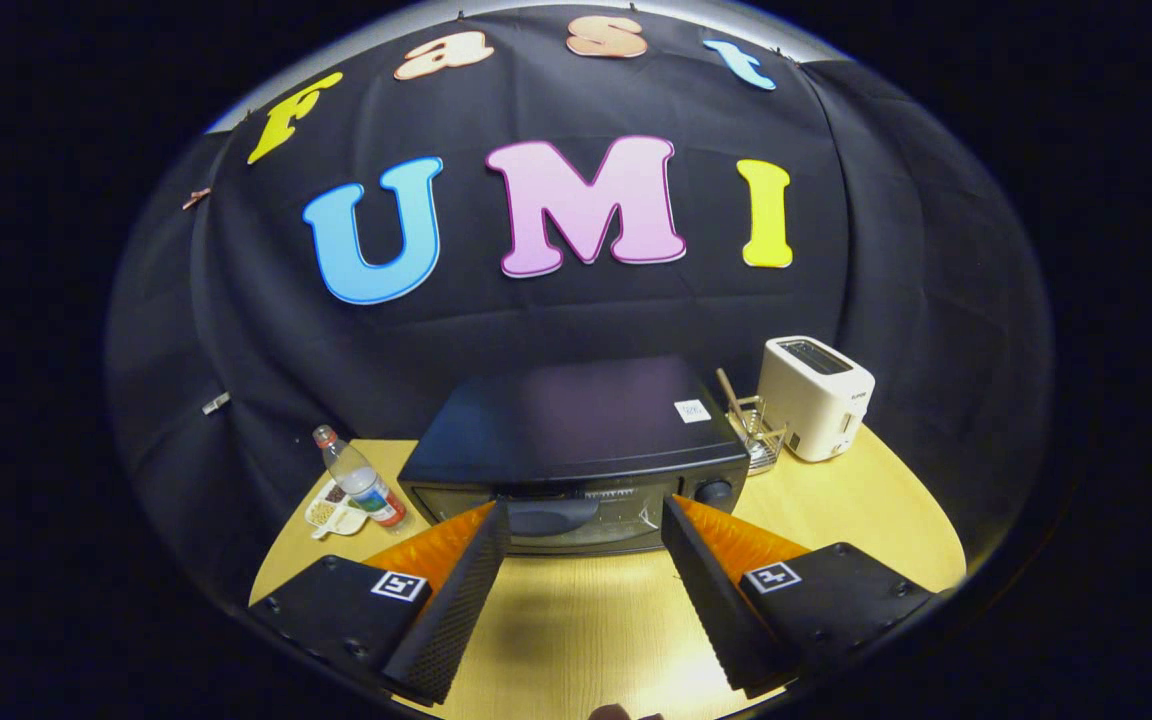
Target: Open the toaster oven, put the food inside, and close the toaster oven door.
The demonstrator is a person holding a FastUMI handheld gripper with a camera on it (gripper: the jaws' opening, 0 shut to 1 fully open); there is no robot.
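The toaster oven (576, 455) stands on a pale wooden desk (576, 620), just ahead of the fingers, its door shut and its dark flat top carrying a small white sticker (692, 410) near the right rear corner. A knob (714, 491) shows at the right of its front, close to the right fingertip.

The gripper (586, 515) is spread wide with nothing between its fingers; bare desk lies in the gap, and the two tips reach the lower front of the toaster oven at either side of the door handle. Whether the tips touch the front cannot be told.

To the right of the toaster oven sits a small wire basket (761, 440) with a wooden stick poking out, and just beside that a white pop-up toaster (816, 397). To the left, a plastic bottle with a red cap (359, 480) leans over a white divided tray (334, 513) holding something small and brownish that is too little to make out; this may be the food. Black cloth closes the booth behind the desk and wraps round both sides.

The fingers cover the lower corners of the toaster oven's front, and the glass is dark, so the inside cannot be seen. The near edge of the desk is cut off below the fingers.
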